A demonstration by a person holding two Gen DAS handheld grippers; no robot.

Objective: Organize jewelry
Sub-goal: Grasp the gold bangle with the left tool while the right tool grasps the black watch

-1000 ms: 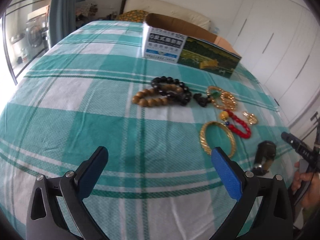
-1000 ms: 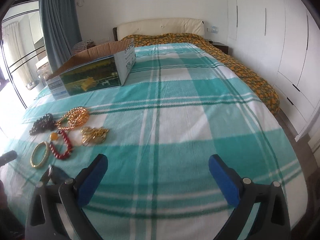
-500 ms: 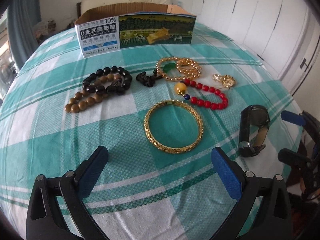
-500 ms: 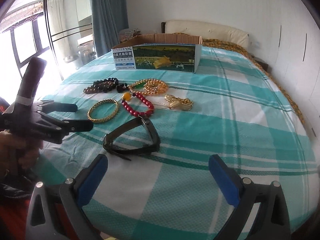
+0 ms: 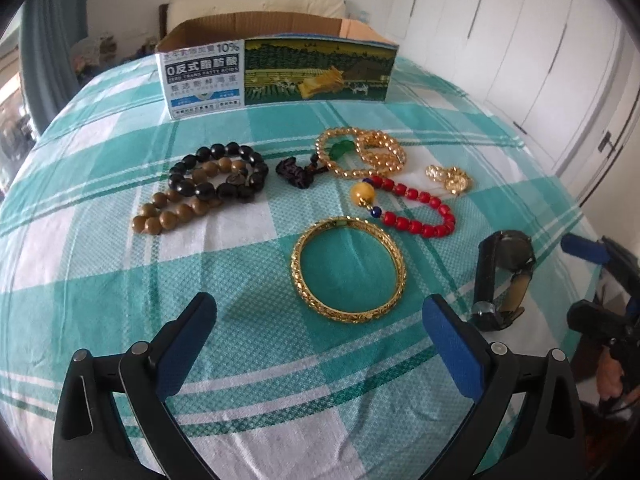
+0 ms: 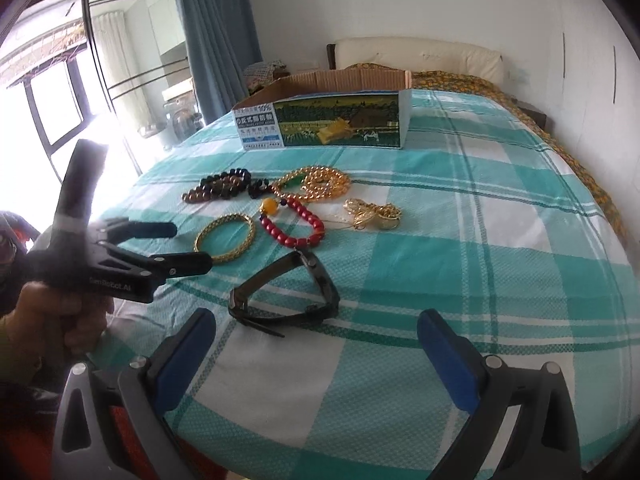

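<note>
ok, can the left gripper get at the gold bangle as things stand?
Probably yes. The left gripper is open and the gold bangle lies flat on the bedspread just ahead of its fingertips, nothing between them.

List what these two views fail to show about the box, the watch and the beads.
- Box inside: both views look low, so its front wall hides the floor; contents unknown.
- Watch dial: edge-on in the left view, turned away in the right view; unreadable.
- Small print on the box: too small in both views.
- Dark beads: overlapped and tiny in the right view; the count is unclear.
</note>
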